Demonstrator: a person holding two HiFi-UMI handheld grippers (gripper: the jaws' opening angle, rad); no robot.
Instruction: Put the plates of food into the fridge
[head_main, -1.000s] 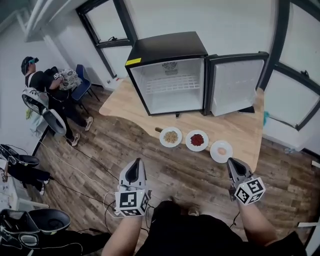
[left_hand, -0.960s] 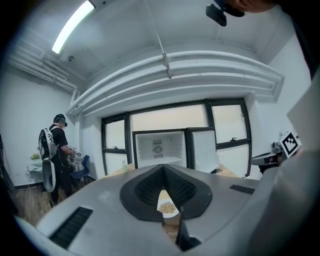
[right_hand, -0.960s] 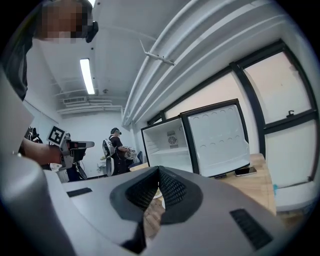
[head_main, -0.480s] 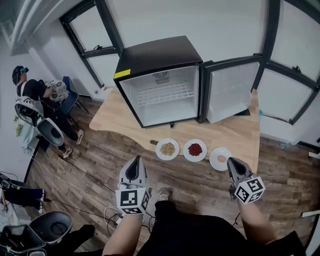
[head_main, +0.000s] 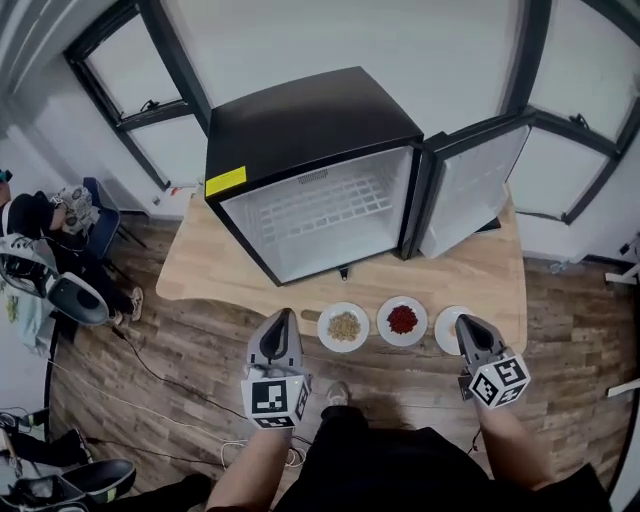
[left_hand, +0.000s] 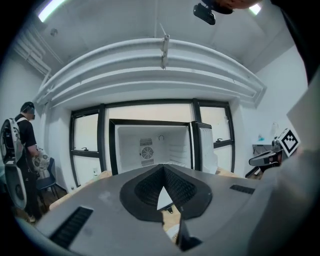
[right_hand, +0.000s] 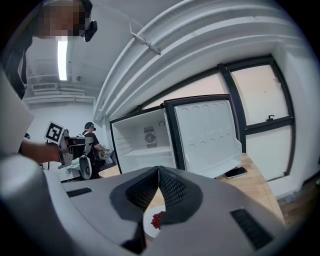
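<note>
plates (head_main: 402, 320) lie in a row on the bench (head_main: 480, 270) before the open fridge (head_main: 310, 120). left tool (head_main: 281, 314), jaws closed, empty, is near left of the grain plate (head_main: 343, 326); red-food plate (head_main: 402, 320) centre; right tool (head_main: 464, 322), jaws closed, empty, overlaps the rightmost plate (head_main: 445, 330).

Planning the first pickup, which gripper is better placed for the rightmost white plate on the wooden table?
Right. The right gripper overlaps that rightmost white plate in the head view; the left gripper sits nearer the white plate of tan food. Both are shut, so open first.
</note>
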